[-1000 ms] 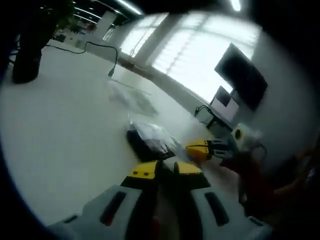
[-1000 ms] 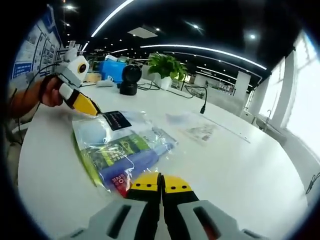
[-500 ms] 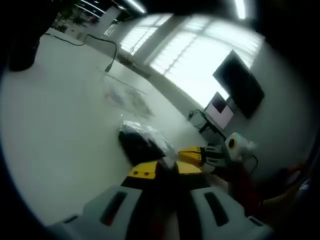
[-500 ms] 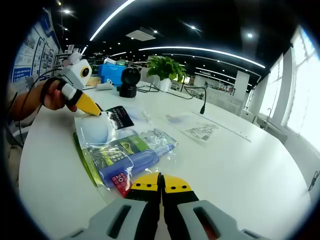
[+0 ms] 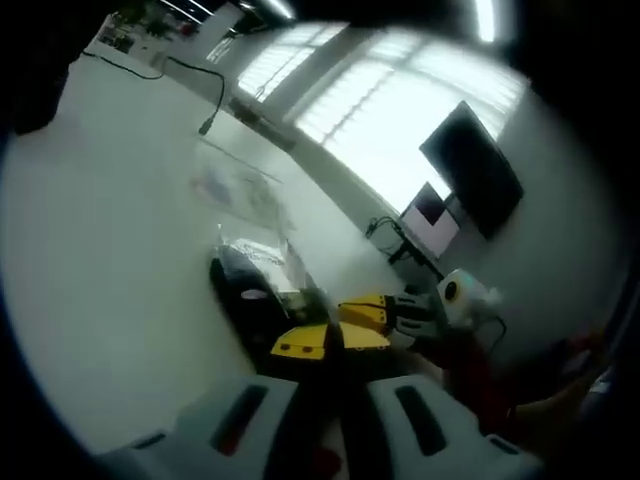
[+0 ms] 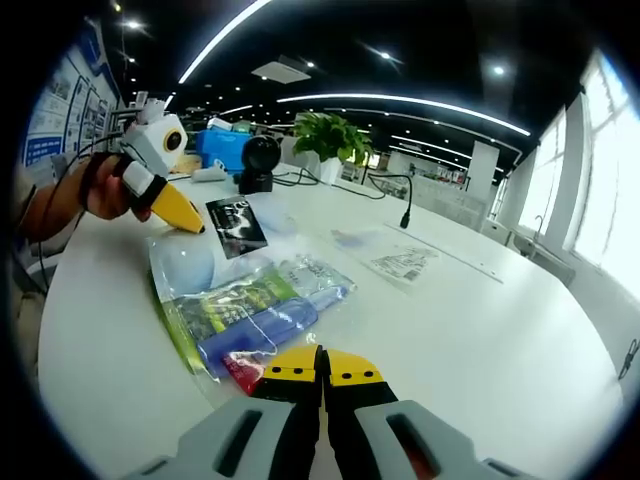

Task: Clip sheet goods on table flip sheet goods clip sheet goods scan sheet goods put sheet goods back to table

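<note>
Green, blue and red sheet goods (image 6: 245, 320); apparently yellow-tipped left claw (image 6: 196, 226).

Each hand-held gripper (image 6: 322, 366) has yellow jaw tips on grey bodies with red slots.

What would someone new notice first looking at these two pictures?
Probably the clear plastic packet of goods with green, blue and red contents, lying on the white round table and clipped at opposite ends. The right gripper is shut on its near edge, while the left gripper, held in a person's hand, lifts the far end with its black label. Behind them stands a leafy potted plant.
</note>
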The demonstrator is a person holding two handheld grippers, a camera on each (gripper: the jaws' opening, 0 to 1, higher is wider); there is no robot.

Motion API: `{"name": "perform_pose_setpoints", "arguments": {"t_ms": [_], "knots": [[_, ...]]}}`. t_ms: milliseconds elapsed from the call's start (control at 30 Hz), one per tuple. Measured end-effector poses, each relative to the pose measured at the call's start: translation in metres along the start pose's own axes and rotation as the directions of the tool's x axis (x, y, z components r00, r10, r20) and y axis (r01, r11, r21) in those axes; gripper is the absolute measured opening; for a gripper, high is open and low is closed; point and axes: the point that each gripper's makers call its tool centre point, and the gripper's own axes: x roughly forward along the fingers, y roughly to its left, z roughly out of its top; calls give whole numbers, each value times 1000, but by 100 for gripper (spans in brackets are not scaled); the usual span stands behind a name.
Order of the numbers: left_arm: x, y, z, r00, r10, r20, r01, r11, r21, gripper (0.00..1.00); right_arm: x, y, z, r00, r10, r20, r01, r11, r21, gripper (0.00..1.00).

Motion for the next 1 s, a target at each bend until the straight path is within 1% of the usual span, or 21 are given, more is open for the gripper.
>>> {"name": "perform_pose_setpoints", "arguments": {"t_ms": [67, 167, 233, 300, 333, 400, 533, 633, 900, 1000], "knots": [[0, -2, 2, 1000, -3, 3, 3, 1000, 1, 0, 0, 0, 0, 1000, 1, 2, -1, 1000, 3, 0], [1, -6, 6, 1000, -11, 13, 11, 1000, -18, 0, 0, -1, 0, 1000, 5, 5, -5, 1000, 7, 0], [2, -13, 9, 999, -38, 25, 39, 998, -56, 0, 1, -1, 0, 1000, 8, 7, -8, 1000, 9, 0], [3, -19, 13, 998, -51, 34, 54, 996, -76, 0, 1, 0, 0, 1000, 12, 10, -12, 1000, 5, 0], [4, -22, 15, 998, -53, 36, 56, 996, -73, 0, 1, 0, 0, 1000, 15, 13, -14, 1000, -12, 0], [6, -26, 18, 998, -54, 38, 57, 997, -60, 0, 1, 0, 1, 1000, 17, 15, -16, 1000, -19, 0], [10, -32, 22, 998, -57, 39, 58, 997, -48, 0, 1, 0, 1, 1000, 20, 19, -20, 1000, -11, 0], [12, -35, 25, 997, -62, 42, 65, 996, -60, 0, 1, 0, 0, 1000, 18, 23, -18, 1000, -8, 0], [18, -47, 34, 994, -89, 64, 94, 991, -92, 0, -2, -3, 3, 998, 25, 62, -29, 998, 61, 0], [21, -53, 38, 993, -94, 73, 102, 990, -102, 0, -2, -4, 2, 998, 19, 60, -23, 998, 66, 0]]}}
